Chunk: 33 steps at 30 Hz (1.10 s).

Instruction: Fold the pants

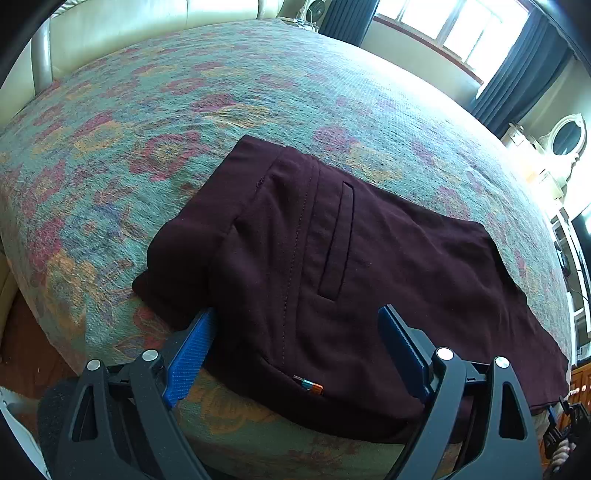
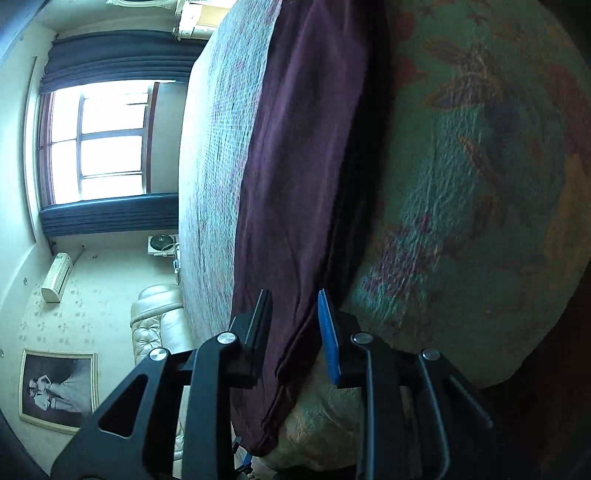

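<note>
Dark maroon pants (image 1: pixel 332 266) lie folded on the floral bedspread (image 1: pixel 184 110), with a welt pocket (image 1: pixel 338 240) and a small coloured tag (image 1: pixel 308 384) facing up. My left gripper (image 1: pixel 295 325) is open, its blue pads straddling the near waist edge of the pants. In the right wrist view, turned sideways, my right gripper (image 2: pixel 295 310) has its jaws a small way apart with the hanging edge of the pants (image 2: pixel 295 184) between them; I cannot tell if the pads press the cloth.
The bed edge (image 2: pixel 461 221) drops off beside the right gripper. A cream padded headboard (image 1: pixel 147 29) stands at the far side. A window with dark curtains (image 1: pixel 461 33) and a white dresser (image 1: pixel 554 147) are at the right.
</note>
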Each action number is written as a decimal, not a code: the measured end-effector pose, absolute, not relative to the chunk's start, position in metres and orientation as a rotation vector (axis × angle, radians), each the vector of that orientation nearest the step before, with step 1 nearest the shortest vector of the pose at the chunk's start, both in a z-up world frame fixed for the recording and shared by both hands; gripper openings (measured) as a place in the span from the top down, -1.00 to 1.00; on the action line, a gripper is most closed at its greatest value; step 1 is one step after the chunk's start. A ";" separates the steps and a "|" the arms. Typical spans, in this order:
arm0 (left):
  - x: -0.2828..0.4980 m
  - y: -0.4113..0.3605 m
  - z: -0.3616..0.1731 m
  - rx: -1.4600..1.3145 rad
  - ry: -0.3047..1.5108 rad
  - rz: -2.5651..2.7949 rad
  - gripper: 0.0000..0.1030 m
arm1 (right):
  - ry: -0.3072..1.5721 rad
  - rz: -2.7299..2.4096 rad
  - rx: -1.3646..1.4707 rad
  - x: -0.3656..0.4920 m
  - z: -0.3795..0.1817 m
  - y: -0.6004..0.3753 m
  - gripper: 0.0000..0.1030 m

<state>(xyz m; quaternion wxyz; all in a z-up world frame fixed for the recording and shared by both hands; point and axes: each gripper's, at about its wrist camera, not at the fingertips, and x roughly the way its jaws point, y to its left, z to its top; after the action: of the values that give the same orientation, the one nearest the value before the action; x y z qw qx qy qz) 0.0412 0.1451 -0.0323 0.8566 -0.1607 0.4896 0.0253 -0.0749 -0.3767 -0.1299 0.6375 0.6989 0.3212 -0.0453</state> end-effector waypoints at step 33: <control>0.038 0.146 -0.032 -0.311 1.024 0.009 -0.69 | 0.871 -0.021 1.545 -0.056 -0.109 -0.302 0.71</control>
<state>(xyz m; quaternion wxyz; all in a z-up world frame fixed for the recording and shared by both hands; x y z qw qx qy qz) 0.0382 0.1463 -0.0325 0.8601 -0.1484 0.4880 0.0041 -0.0563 -0.3024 -0.1088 0.6318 0.6752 0.3805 -0.0090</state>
